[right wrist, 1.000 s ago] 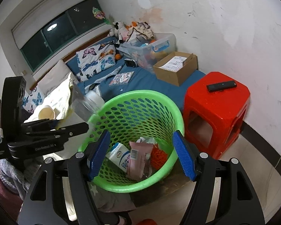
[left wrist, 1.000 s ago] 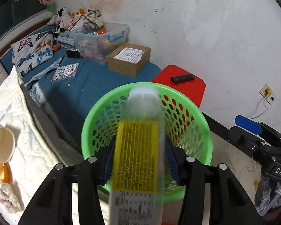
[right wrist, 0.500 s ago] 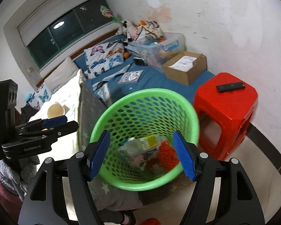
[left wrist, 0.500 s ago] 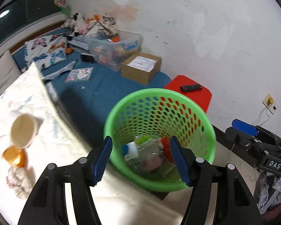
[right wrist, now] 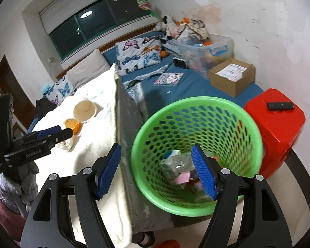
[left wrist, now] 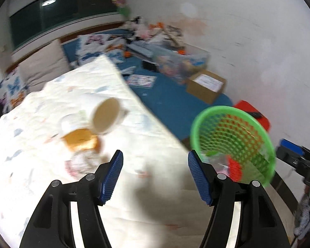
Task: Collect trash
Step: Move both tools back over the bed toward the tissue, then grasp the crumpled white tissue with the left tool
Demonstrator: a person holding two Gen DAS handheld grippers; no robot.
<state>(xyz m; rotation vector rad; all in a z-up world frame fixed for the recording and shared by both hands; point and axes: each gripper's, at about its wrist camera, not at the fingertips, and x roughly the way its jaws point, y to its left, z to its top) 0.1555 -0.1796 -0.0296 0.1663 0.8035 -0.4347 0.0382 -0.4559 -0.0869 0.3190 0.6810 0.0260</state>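
Observation:
My left gripper is open and empty over the white quilt; this view is blurred. Just beyond its fingers lie a tipped paper cup, an orange wrapper and a crumpled tissue. The green mesh basket stands to its right, beside the bed. My right gripper is open and empty above the basket, which holds a carton and other trash. The right wrist view shows the left gripper near the cup and wrapper.
A red stool with a black remote stands right of the basket by the wall. On the blue bed are a cardboard box, a clear plastic bin, a booklet and butterfly pillows.
The yellow-labelled bottle left my left gripper and now lies in the basket. That gripper opened and swung left over the quilt. The right gripper shifted a little, still open.

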